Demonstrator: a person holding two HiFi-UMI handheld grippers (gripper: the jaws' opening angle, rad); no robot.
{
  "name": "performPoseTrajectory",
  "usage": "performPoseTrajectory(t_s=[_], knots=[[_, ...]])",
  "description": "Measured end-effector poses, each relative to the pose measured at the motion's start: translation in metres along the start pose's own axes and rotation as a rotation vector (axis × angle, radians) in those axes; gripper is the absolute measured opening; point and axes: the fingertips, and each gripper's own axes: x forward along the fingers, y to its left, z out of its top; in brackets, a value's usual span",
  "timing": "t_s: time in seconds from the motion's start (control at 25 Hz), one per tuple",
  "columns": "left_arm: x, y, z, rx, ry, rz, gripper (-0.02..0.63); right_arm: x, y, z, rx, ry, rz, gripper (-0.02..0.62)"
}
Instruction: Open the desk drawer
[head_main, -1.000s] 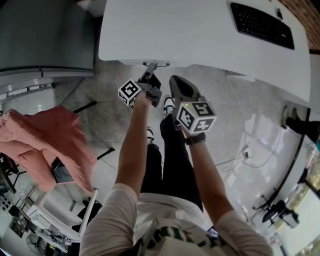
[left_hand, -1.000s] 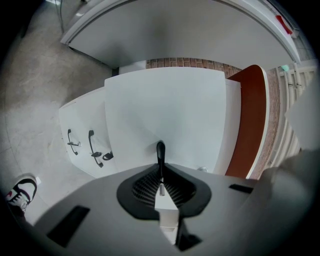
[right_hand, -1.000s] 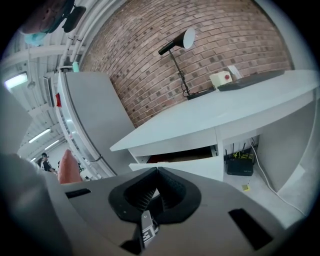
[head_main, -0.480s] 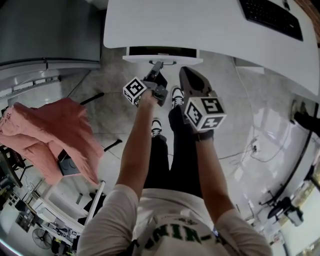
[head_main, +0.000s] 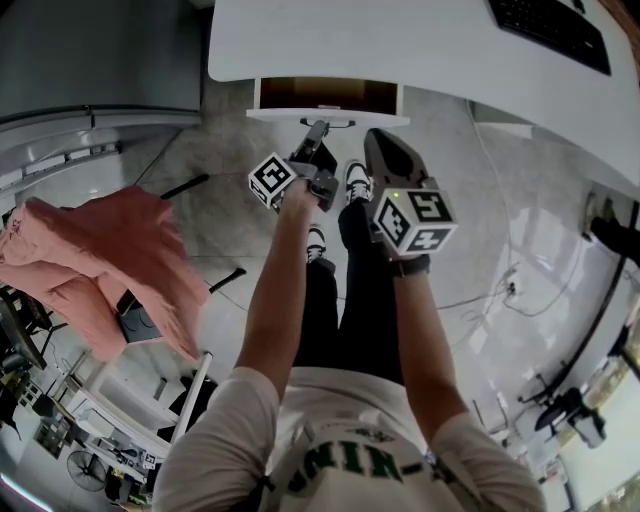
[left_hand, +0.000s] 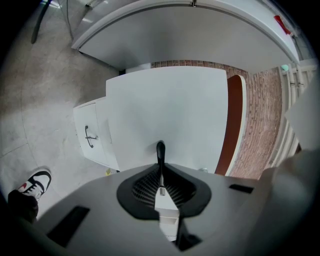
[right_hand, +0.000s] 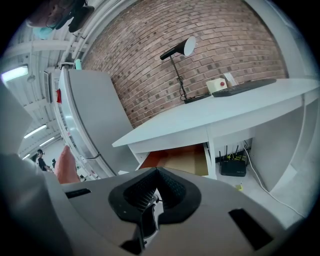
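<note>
The white desk (head_main: 420, 50) has a drawer (head_main: 325, 98) pulled partly out, its brown inside showing. My left gripper (head_main: 316, 132) is shut on the thin black drawer handle (head_main: 326, 122). In the left gripper view the handle (left_hand: 160, 149) stands pinched at my left gripper (left_hand: 160, 167), against the white drawer front (left_hand: 170, 110). My right gripper (head_main: 380, 145) hangs beside it to the right, below the drawer, shut and holding nothing. The right gripper view shows the open drawer (right_hand: 177, 160) under the desk (right_hand: 225, 107) beyond my right gripper (right_hand: 150, 212).
A keyboard (head_main: 548, 30) lies on the desk at the far right. A grey cabinet (head_main: 95, 60) stands left of the desk. A pink cloth (head_main: 100, 270) drapes a chair at the left. The person's legs and shoes (head_main: 352, 185) are below the drawer. Cables (head_main: 500, 300) run across the floor at the right.
The drawer has slid out from under the desk, and its brown inside now shows. My left gripper has drawn back with the handle. The right gripper has stayed beside it.
</note>
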Motion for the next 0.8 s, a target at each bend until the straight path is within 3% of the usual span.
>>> performPoseTrajectory(t_s=[0.8], knots=[[-0.040,0.005,-0.033,-0.051,-0.010,0.003,0.020,-0.014,0.008,-0.012,0.014,-0.006,0.005,0.003]])
